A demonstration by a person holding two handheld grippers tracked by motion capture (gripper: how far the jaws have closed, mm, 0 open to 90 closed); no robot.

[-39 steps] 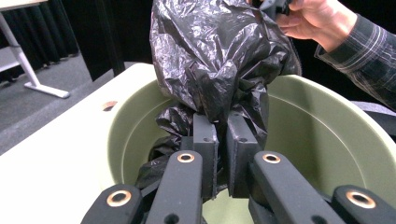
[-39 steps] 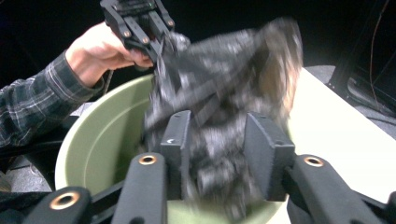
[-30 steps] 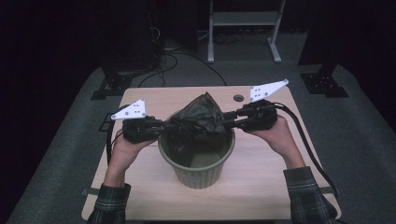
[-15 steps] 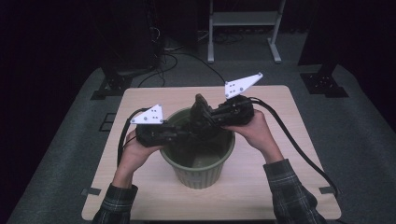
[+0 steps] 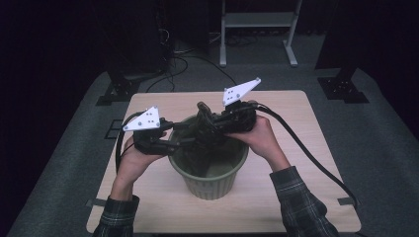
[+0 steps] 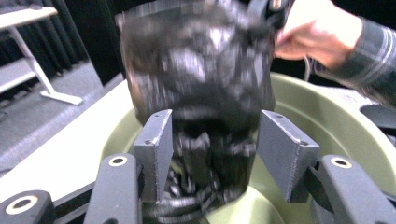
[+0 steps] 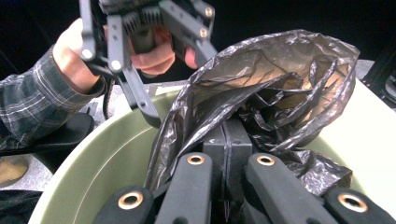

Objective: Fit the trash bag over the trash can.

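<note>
Black bag (image 6: 196, 70), blurred, btwn parted pads (image 6: 154, 149) of left claw (image 6: 215, 154), prob. untouched, over green bin (image 6: 327, 116).

Dark plaid flannel sleeves (image 5: 301, 202), black two-jaw left gripper (image 5: 190, 140) and right gripper (image 5: 210, 123) with brass-ringed rivets, grey rectangular pads (image 6: 285, 149), white three-cornered plates (image 5: 240, 91), thick black cables (image 5: 306, 148)

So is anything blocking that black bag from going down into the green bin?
Nothing visible does. The black bag already hangs in the green bin's open mouth, pinched by the right tongs; the left tongs stand open around it.
</note>
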